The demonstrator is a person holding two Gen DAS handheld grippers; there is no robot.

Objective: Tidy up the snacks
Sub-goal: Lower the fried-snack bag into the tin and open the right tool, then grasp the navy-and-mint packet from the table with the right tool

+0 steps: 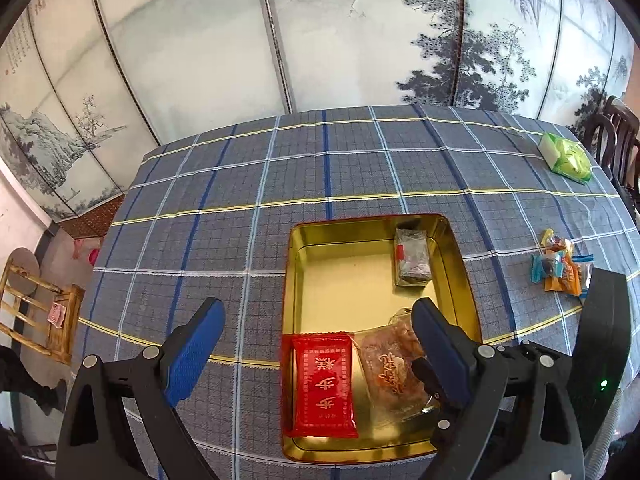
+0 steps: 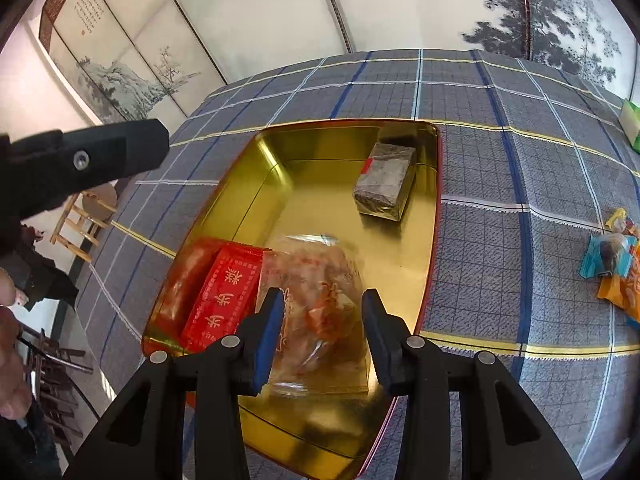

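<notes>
The right gripper (image 2: 323, 312) holds its jaws partly spread on either side of the clear packet (image 2: 320, 300), which lies inside the gold tin (image 2: 400, 272). Whether the pads touch the film cannot be told; the packet appears to rest on the tin floor. The left gripper (image 1: 316, 344) holds its jaws wide apart with nothing between them, above the near-left edge of the tin.

Risks, as judged:
- The clear film is slick and crumpled. A shallow pinch could slip off or drag the packet.
- The red packet (image 2: 224, 300) lies touching the clear packet on its left. A sideways shift could push it up against the tin wall.
- The tin is light sheet metal and could slide on the checked tablecloth (image 1: 360, 168) if a finger catches its rim.

Surroundings: the grey wrapped block (image 2: 386, 182) sits in the tin's far corner, well apart. The loose candies (image 1: 558, 266) lie on the cloth to the right, outside the tin. The green pack (image 1: 568, 156) lies near the far right edge.
</notes>
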